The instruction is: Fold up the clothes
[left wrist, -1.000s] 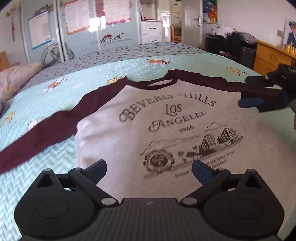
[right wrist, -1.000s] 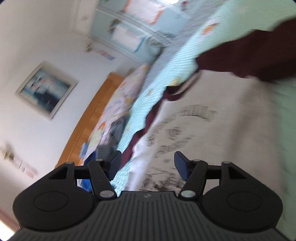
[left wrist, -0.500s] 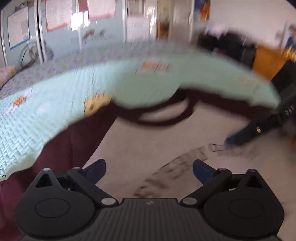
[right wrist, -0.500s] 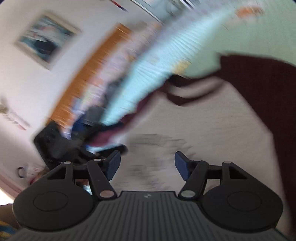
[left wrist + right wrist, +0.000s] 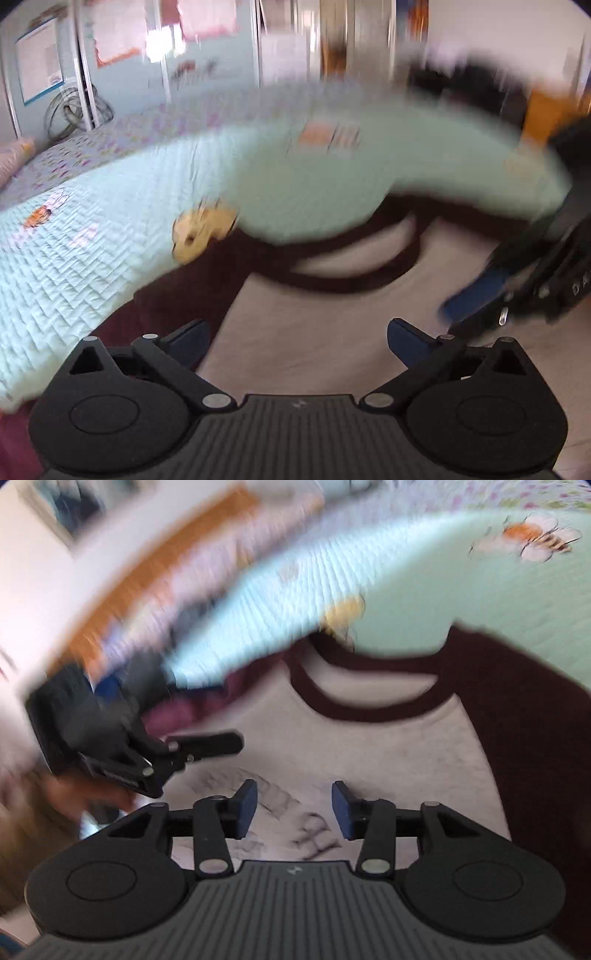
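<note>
You have one shirt (image 5: 369, 753), grey-bodied with maroon sleeves, lying flat and face up on the bed (image 5: 92, 258); its collar points toward the bed's far edge. No fold is made yet, so all folding remains. Your left gripper (image 5: 295, 343) stands released over the left shoulder seam, nothing between its jaws. Your right gripper (image 5: 293, 810) has just been closing but stays parted above the chest print, grasping nothing. Two grippers are in view.
</note>
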The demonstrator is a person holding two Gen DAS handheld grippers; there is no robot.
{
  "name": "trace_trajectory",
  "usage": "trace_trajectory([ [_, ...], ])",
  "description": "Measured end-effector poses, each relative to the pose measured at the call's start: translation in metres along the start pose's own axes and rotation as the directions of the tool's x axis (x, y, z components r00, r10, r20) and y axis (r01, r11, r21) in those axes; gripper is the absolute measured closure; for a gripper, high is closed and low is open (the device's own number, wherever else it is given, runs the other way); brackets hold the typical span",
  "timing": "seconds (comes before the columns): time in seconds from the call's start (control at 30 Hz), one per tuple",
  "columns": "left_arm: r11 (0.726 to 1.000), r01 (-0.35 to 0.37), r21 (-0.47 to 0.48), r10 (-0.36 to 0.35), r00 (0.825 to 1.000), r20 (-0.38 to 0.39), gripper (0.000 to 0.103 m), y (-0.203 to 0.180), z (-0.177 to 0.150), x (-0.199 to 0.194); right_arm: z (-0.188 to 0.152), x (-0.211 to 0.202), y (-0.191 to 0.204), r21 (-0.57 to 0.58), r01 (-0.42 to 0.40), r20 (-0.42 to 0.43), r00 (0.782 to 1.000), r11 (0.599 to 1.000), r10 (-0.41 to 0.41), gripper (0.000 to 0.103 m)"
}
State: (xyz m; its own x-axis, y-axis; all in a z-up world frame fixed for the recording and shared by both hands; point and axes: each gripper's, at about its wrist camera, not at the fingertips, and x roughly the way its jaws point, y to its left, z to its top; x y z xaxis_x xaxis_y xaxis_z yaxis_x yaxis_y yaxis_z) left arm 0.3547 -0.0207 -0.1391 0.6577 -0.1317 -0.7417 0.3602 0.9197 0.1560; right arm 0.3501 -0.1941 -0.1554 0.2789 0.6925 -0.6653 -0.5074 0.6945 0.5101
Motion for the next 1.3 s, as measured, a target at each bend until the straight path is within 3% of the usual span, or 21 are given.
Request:
trace_trajectory([
  [0.03,0.998,-0.055,0.021,0.055,0.998,-0.001,0.000,0.003,0.002,0.013,0.006,0.005,-0.009,0.024,0.055,0.023,0.998,0.998,-0.056,0.103],
  [0.1,0.988,-0.154,-0.001,0.154,0.987,0.053,0.000,0.013,0.008,0.020,0.013,-0.002,-0.025,0.114,0.137,0.131,0.980,0.984,-0.151,0.103],
  [0.2,0.943,-0.332,-0.028,0.333,0.940,0.080,0.001,0.017,0.013,0.021,0.007,-0.015,-0.020,0.150,0.237,0.222,0.938,0.960,-0.266,0.103],
  [0.23,0.938,-0.343,-0.052,0.346,0.934,0.085,0.002,0.019,0.012,0.016,0.001,-0.023,-0.014,0.164,0.249,0.250,0.926,0.955,-0.284,0.094],
  [0.3,0.953,-0.286,-0.100,0.297,0.947,0.119,0.005,0.018,0.008,-0.002,-0.016,-0.041,-0.006,0.182,0.142,0.301,0.934,0.973,-0.192,0.080],
  [0.37,0.981,-0.156,-0.115,0.174,0.969,0.173,0.000,0.010,-0.001,-0.021,-0.037,-0.059,0.003,0.163,-0.025,0.281,0.959,0.986,-0.022,0.063],
  [0.43,0.997,-0.010,-0.073,0.021,0.989,0.147,0.000,-0.005,-0.013,-0.023,-0.058,-0.061,0.014,0.114,-0.072,0.204,0.978,0.991,0.047,0.055],
  [0.47,0.999,-0.022,-0.028,0.025,0.995,0.101,0.000,-0.014,-0.018,-0.012,-0.067,-0.058,0.016,0.098,-0.040,0.162,0.987,0.994,0.023,0.055],
  [0.5,0.997,-0.079,-0.012,0.079,0.994,0.073,0.000,-0.017,-0.021,-0.001,-0.072,-0.055,0.012,0.102,0.058,0.133,0.989,0.993,-0.071,0.065],
  [0.53,0.992,-0.110,-0.059,0.114,0.990,0.080,0.000,-0.012,-0.021,0.003,-0.076,-0.058,0.002,0.135,0.148,0.140,0.976,0.980,-0.166,0.103],
  [0.6,0.962,-0.229,-0.148,0.239,0.969,0.057,0.001,-0.001,-0.015,0.005,-0.085,-0.085,-0.014,0.276,0.236,0.232,0.924,0.932,-0.303,0.103],
  [0.67,0.938,-0.309,-0.157,0.321,0.945,0.063,0.005,0.000,-0.008,-0.008,-0.099,-0.114,-0.007,0.318,0.253,0.302,0.886,0.914,-0.351,0.092],
  [0.8,0.978,-0.197,-0.064,0.202,0.976,0.078,0.000,-0.011,-0.018,-0.023,-0.140,-0.133,0.025,0.206,-0.061,0.319,0.948,0.977,-0.008,0.050],
  [0.87,0.965,-0.259,-0.030,0.259,0.966,0.005,0.000,-0.012,-0.035,-0.012,-0.157,-0.127,0.032,0.193,0.074,0.246,0.962,0.978,-0.121,0.052],
  [0.9,0.954,-0.279,-0.105,0.281,0.960,0.005,0.000,-0.007,-0.039,-0.019,-0.165,-0.127,0.031,0.213,0.171,0.238,0.946,0.962,-0.220,0.087],
  [0.93,0.933,-0.320,-0.165,0.321,0.947,-0.022,0.000,-0.004,-0.043,-0.027,-0.175,-0.134,0.029,0.269,0.202,0.263,0.925,0.942,-0.274,0.090],
  [0.97,0.922,-0.336,-0.192,0.338,0.941,-0.025,0.001,-0.005,-0.046,-0.035,-0.188,-0.148,0.026,0.340,0.153,0.323,0.908,0.928,-0.268,0.085],
  [1.03,0.934,-0.303,-0.190,0.308,0.951,-0.001,0.001,-0.015,-0.057,-0.055,-0.220,-0.175,0.024,0.417,-0.014,0.457,0.867,0.909,-0.197,0.050],
  [1.07,0.942,-0.276,-0.190,0.284,0.959,0.015,0.001,-0.020,-0.063,-0.068,-0.237,-0.188,0.024,0.442,-0.074,0.506,0.843,0.894,-0.180,0.045],
  [1.2,0.974,-0.062,-0.218,0.081,0.993,0.080,0.001,-0.043,-0.100,-0.116,-0.303,-0.229,0.013,0.513,-0.205,0.617,0.763,0.834,-0.192,0.042],
  [1.3,0.979,0.030,-0.203,-0.023,0.999,0.036,0.000,-0.063,-0.132,-0.115,-0.346,-0.261,0.003,0.587,-0.269,0.676,0.681,0.764,-0.280,0.042],
])
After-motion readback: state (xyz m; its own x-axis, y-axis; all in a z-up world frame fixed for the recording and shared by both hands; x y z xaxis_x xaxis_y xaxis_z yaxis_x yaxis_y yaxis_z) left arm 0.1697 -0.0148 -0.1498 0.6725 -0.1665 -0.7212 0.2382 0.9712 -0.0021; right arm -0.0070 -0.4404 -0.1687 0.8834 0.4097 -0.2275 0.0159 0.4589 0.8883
